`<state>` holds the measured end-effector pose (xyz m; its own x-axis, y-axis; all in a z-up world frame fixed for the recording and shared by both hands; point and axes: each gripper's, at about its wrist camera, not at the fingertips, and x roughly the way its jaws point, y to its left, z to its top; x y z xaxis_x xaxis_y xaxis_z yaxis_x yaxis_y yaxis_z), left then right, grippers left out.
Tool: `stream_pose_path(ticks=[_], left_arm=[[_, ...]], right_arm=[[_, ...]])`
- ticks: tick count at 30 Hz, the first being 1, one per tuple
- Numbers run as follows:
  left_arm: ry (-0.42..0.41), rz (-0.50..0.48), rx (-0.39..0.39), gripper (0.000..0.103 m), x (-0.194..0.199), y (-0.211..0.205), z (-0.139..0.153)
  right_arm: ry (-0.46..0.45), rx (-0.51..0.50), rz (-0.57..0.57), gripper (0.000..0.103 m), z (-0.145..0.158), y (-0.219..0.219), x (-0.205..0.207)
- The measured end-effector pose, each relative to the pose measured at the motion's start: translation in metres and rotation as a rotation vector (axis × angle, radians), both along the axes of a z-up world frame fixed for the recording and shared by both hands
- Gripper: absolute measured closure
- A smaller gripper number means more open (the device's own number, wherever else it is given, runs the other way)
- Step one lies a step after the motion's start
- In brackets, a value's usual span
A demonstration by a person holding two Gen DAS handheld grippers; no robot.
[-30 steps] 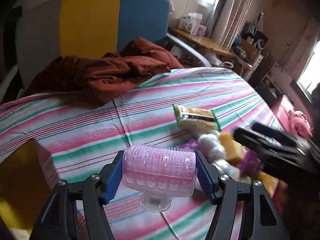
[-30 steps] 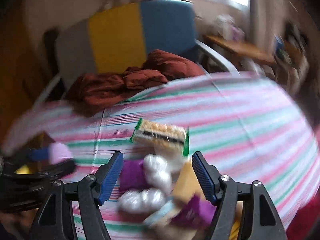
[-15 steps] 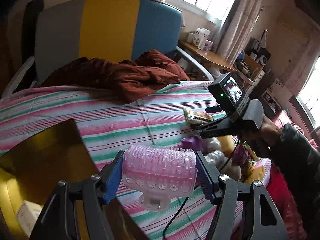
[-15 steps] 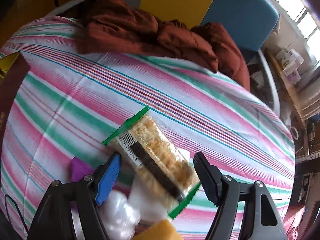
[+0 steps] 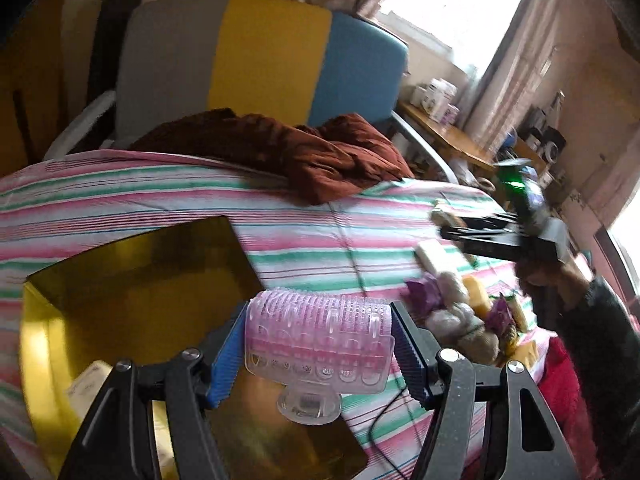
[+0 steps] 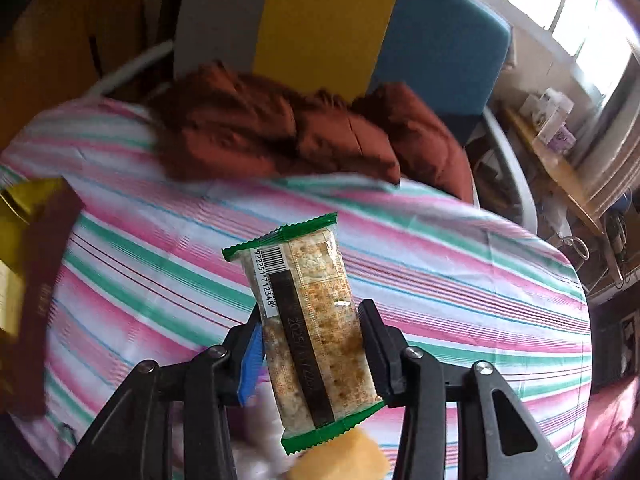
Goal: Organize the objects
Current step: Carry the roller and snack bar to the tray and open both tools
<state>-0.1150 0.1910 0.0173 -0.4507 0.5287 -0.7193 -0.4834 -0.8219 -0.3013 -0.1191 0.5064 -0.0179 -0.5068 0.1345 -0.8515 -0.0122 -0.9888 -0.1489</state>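
My left gripper (image 5: 318, 330) is shut on a clear pink bumpy roller (image 5: 320, 344), held crosswise over the near corner of an open gold box (image 5: 132, 292). In the right wrist view my right gripper (image 6: 311, 320) has its jaws closing on a cracker packet with green ends (image 6: 308, 292). Both pads touch the packet's long sides, and it stands on end above the striped tablecloth (image 6: 440, 248). A yellow block (image 6: 340, 460) lies just below the packet.
A pile of purple wrappers, pale wrapped balls and yellow blocks (image 5: 460, 312) lies right of the box. A rust-brown cloth (image 5: 320, 156) drapes the table's far edge before a grey, yellow and blue chair (image 5: 272, 52). A black cable (image 5: 384, 420) trails near. A dark sleeve (image 5: 600, 340) is at right.
My left gripper carried the roller leftward from above the pile to over the gold box. My right gripper moved onto the cracker packet, rolled, and closed from wide apart onto its sides.
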Motion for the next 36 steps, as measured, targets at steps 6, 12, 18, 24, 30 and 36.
stream_pose_path(ticks=[6,12,18,24,30,36], left_arm=[[0.023,0.136,-0.008,0.035,-0.006,-0.061,0.008],[-0.006,0.263,-0.038,0.035,-0.020,-0.119,-0.002],[-0.044,0.325,-0.048,0.035,-0.042,-0.151,-0.014],[-0.041,0.325,-0.044,0.033,-0.075,-0.157,-0.016],[-0.020,0.382,-0.018,0.018,-0.087,-0.164,-0.007],[0.035,0.410,-0.024,0.018,-0.056,-0.179,0.001]], right_arm=[[0.115,-0.168,0.087,0.059,0.037,-0.062,0.031],[0.088,-0.349,0.220,0.059,0.030,-0.143,0.044],[0.024,-0.426,0.265,0.059,0.012,-0.208,0.036],[-0.038,-0.485,0.218,0.059,-0.001,-0.249,0.028],[-0.033,-0.633,0.188,0.044,-0.002,-0.269,0.008],[-0.030,-0.575,0.198,0.044,-0.004,-0.276,0.016]])
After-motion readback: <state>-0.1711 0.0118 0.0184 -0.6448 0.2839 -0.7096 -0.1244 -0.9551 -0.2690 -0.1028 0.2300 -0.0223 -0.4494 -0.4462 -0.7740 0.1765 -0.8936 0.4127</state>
